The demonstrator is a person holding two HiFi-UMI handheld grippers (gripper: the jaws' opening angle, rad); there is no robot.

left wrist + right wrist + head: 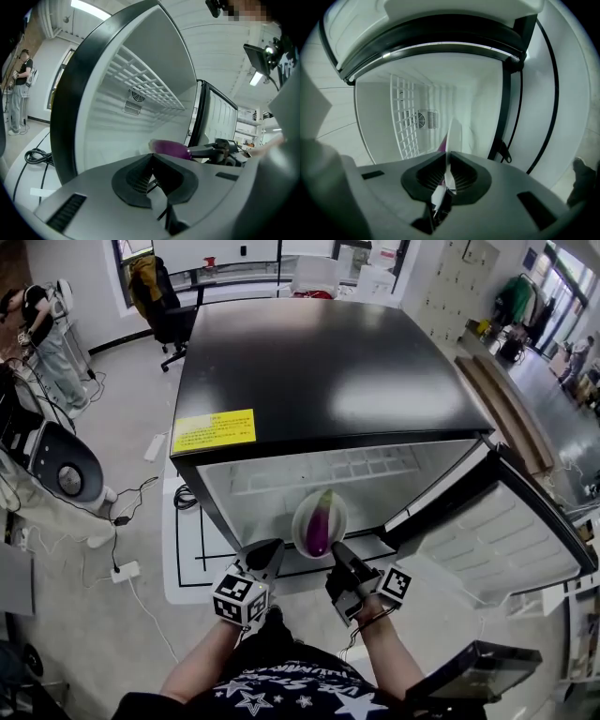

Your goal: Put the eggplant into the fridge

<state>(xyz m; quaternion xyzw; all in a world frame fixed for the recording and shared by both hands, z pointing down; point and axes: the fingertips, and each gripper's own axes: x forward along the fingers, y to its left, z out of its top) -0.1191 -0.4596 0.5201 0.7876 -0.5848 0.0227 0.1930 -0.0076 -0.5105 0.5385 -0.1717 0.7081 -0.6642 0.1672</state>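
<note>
A purple eggplant [319, 526] lies in a white bowl [300, 512] held at the mouth of the open fridge [328, 362]. My right gripper [339, 552] is shut on the bowl's near rim. The right gripper view shows that rim [453, 133] edge-on between the shut jaws of the right gripper [446, 161], with a purple sliver beside it. My left gripper [272, 554] sits just left of the bowl, shut and holding nothing. From the left gripper [152, 159] the eggplant [171, 149] shows just beyond the jaws.
The fridge door [497, 531] swings open to the right. A white wire shelf [328, 470] spans the fridge's interior. Cables and a power strip [125, 570] lie on the floor at left. An office chair [169, 310] and a person [42, 334] are farther back.
</note>
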